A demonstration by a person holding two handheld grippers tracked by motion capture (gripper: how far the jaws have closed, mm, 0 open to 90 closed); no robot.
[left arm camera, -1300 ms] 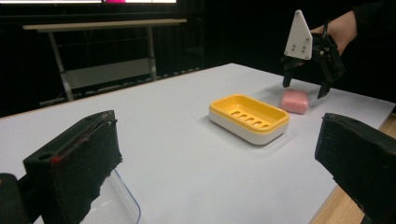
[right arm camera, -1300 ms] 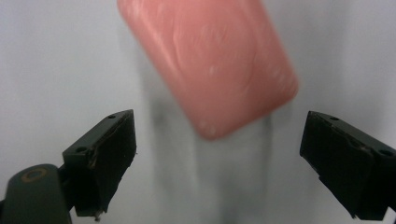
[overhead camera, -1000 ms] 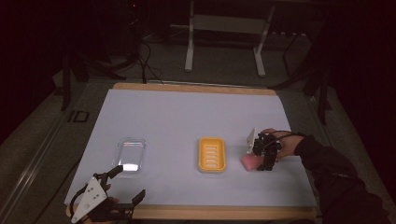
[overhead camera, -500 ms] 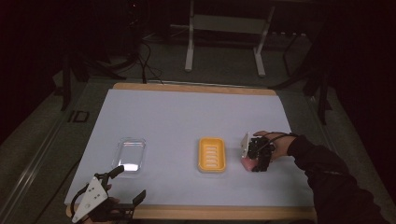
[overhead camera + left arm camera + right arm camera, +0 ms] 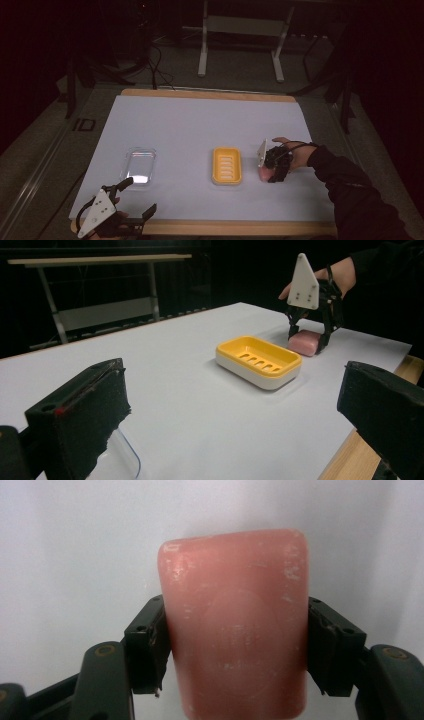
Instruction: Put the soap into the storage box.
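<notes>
Just right of the yellow soap dish (image 5: 226,165), the right hand-held gripper (image 5: 266,174), jaws having just closed, clamps the pink soap bar (image 5: 235,625) between its pads.

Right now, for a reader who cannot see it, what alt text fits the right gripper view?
A pink soap bar lies on the white table, clamped at both long sides by the right tool, whose jaws have just been closing onto it.
</notes>
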